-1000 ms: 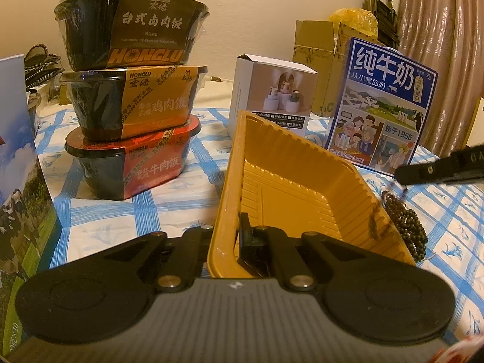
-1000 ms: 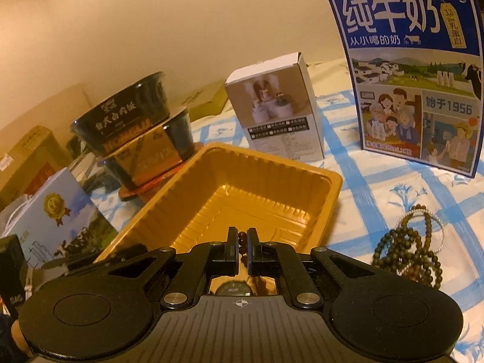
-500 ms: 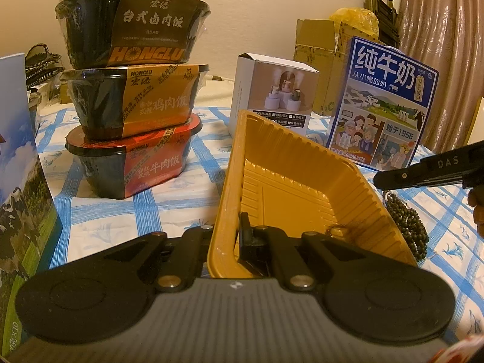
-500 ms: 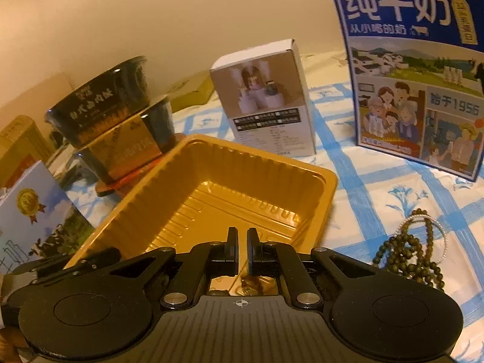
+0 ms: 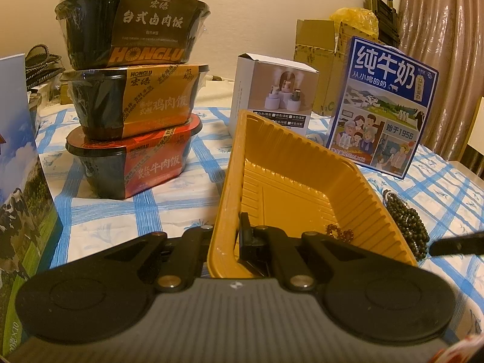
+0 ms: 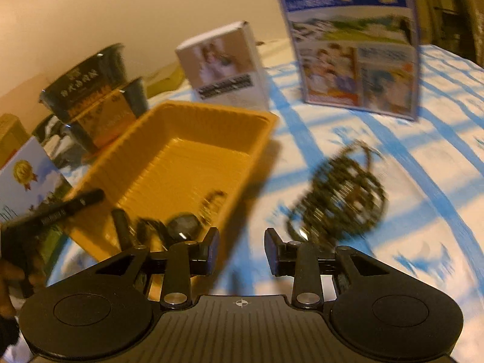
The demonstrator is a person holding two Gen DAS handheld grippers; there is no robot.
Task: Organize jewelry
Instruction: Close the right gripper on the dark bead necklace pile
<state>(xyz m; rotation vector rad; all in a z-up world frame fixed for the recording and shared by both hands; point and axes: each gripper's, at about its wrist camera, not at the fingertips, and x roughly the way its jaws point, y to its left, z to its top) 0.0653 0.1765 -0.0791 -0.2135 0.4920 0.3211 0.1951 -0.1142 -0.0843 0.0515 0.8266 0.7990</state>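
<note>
My left gripper (image 5: 227,230) is shut on the near rim of a yellow plastic tray (image 5: 302,187), one finger inside the wall and one outside. A brown bead bracelet (image 5: 338,233) lies on the tray floor near that end. To the right of the tray, on the checked cloth, sits a pile of dark green bead strings (image 5: 408,220). My right gripper (image 6: 240,251) hovers just short of that pile (image 6: 338,199), to the right of the tray (image 6: 187,157). Its jaws are opening and nothing is between them. The right wrist view is blurred by motion.
Three stacked rice-meal bowls (image 5: 133,90) stand left of the tray. A white product box (image 5: 272,93) and a blue milk carton box (image 5: 384,106) stand behind it. Another printed box (image 5: 21,181) is at the far left. A hand (image 6: 9,272) shows at the left edge.
My right gripper left the brown bracelet in the tray, swung right and down toward the green bead pile, and its jaws parted. The left gripper and tray stayed still.
</note>
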